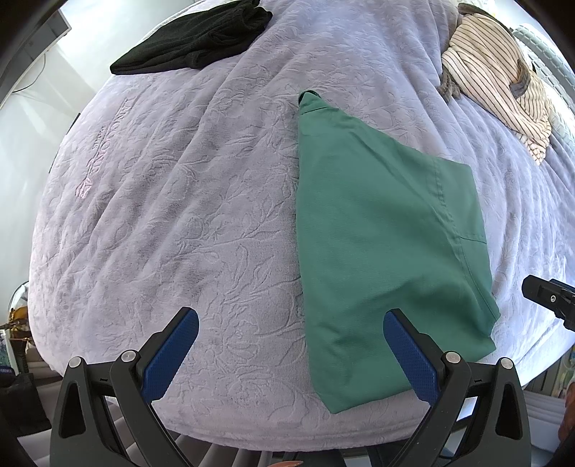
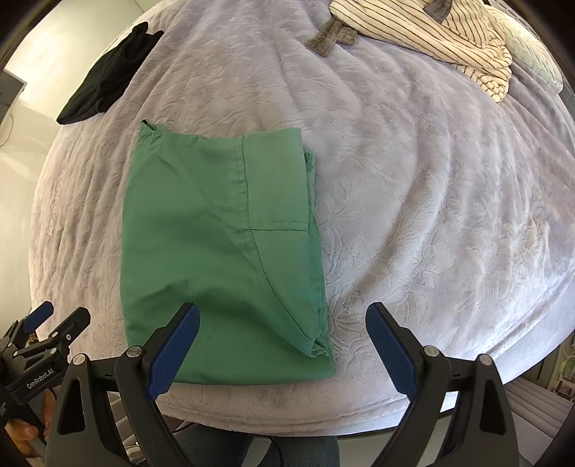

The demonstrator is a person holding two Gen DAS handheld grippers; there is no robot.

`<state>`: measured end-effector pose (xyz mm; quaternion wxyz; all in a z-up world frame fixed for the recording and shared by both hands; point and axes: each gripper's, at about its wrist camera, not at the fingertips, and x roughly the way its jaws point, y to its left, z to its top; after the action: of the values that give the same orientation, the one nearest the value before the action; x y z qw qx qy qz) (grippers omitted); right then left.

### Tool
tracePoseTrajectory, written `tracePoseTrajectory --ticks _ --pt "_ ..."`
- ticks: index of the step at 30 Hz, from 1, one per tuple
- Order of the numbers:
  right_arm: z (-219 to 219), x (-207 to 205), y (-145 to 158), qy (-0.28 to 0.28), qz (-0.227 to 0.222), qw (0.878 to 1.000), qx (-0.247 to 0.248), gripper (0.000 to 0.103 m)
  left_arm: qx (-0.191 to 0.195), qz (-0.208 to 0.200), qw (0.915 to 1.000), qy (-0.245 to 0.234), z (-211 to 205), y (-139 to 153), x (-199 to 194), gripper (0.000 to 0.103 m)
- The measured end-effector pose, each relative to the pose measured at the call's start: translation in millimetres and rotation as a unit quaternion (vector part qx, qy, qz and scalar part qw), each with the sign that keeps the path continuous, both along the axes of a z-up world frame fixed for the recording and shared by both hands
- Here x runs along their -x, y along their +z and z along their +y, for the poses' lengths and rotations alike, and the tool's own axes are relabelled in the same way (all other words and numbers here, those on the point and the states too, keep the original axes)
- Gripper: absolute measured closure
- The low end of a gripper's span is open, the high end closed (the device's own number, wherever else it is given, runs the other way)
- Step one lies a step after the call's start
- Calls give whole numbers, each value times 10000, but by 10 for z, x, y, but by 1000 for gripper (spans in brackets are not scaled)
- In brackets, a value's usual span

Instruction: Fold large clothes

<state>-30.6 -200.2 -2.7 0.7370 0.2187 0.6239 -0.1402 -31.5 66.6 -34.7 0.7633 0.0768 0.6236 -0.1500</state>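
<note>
My left gripper (image 1: 291, 330) hovers with its jaws spread wide and empty over the blanket (image 1: 179, 215), its right pad above the near edge of the green garment (image 1: 377, 233). That garment lies folded flat near the bed's front edge, black clothes (image 1: 194, 39) far left, striped shirt (image 1: 499, 79) far right. My right gripper (image 2: 282, 327) hangs level, also wide open, holding nothing.

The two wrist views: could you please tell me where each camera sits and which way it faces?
Left wrist: on the open left gripper, facing the lavender embossed blanket; right gripper at the edge.
Right wrist: on the open right gripper, over the folded green garment; left gripper visible.
Shared: green garment, black garment, striped shirt.
</note>
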Motion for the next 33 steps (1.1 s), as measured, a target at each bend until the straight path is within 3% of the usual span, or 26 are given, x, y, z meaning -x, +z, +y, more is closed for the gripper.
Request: tracePoseTrajectory --ticks 33 --pt "5 -4 5 25 8 10000 -13 8 -19 10 10000 -7 18 -9 -3 0"
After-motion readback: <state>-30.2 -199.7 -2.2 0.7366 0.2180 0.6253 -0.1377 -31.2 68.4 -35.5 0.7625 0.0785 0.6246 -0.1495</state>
